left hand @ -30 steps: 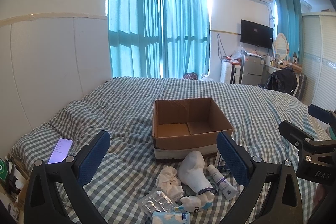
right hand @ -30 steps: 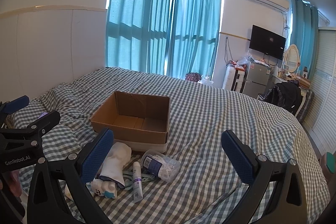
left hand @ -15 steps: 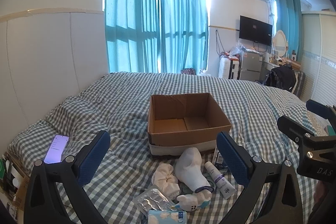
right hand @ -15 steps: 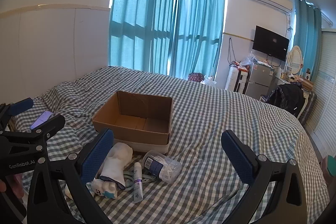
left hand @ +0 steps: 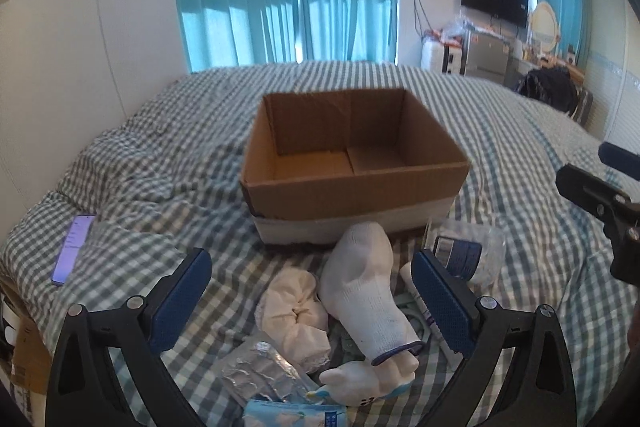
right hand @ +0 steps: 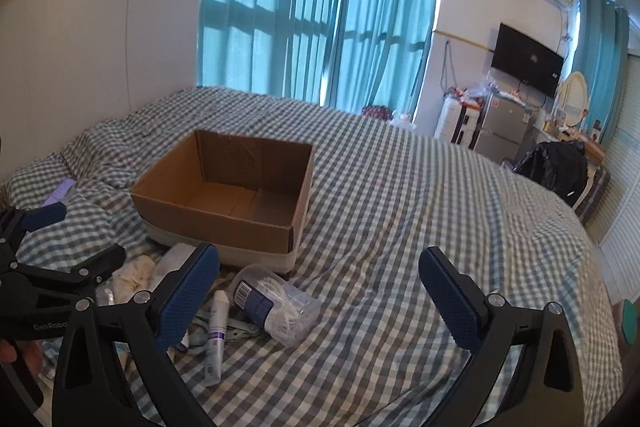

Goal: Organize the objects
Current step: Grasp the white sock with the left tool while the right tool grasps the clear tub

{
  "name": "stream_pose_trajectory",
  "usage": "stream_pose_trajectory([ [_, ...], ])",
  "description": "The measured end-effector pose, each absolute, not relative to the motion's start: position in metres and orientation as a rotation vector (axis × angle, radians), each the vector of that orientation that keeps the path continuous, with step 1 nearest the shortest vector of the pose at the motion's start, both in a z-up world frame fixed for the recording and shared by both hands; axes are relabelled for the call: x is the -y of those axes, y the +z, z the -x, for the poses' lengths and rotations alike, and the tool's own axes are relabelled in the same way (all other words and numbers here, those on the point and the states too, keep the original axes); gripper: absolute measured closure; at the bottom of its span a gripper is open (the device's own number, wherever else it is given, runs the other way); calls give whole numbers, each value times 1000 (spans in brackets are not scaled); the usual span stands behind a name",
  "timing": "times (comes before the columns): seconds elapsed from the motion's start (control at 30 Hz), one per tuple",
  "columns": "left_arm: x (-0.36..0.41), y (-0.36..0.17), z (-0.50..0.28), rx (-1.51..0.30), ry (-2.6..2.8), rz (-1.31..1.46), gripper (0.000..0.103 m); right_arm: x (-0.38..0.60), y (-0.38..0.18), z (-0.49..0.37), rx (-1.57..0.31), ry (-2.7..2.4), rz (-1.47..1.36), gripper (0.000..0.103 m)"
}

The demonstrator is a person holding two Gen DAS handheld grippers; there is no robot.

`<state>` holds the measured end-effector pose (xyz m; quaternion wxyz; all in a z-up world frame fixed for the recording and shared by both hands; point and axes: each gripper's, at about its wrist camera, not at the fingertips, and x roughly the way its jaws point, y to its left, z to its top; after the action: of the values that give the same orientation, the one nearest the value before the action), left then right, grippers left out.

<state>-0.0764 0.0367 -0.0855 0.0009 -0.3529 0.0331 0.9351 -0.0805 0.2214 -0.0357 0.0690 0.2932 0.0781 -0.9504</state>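
On the checked bed (left hand: 520,131) sits an open cardboard box (left hand: 352,163), and nothing can be seen inside it. Right in front of the box lies a little heap of things: a white sock (left hand: 364,287), a crumpled white cloth (left hand: 296,311), a clear tub of cotton swabs (right hand: 276,303), a small tube (right hand: 216,327), a foil pill sheet (left hand: 256,375), a small white toy (left hand: 360,383) and a blue tissue pack (left hand: 288,417).

What could go wrong? The things lie on top of each other, so a grab may catch two at once or only pinch the soft blanket. The round tub could roll away if bumped. The box sits on soft bedding and may tip if pushed.

The left gripper (left hand: 312,299) hangs low over the heap, pointing at the sock, with its jaws wide apart and holding nothing. The right gripper (right hand: 320,291) floats beside it, to the right of the tub, jaws wide apart too, also holding nothing.
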Motion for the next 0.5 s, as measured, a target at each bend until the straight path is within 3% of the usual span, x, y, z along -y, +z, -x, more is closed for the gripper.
stream_pose_trajectory([
  [0.23,-54,-134,112,-231,2851,1313,22,-218,-88,136,-258,-2610,-1101,10],
  [0.5,-71,-156,139,-254,2731,1381,23,-194,-124,183,-480,-2338,-1218,18],
])
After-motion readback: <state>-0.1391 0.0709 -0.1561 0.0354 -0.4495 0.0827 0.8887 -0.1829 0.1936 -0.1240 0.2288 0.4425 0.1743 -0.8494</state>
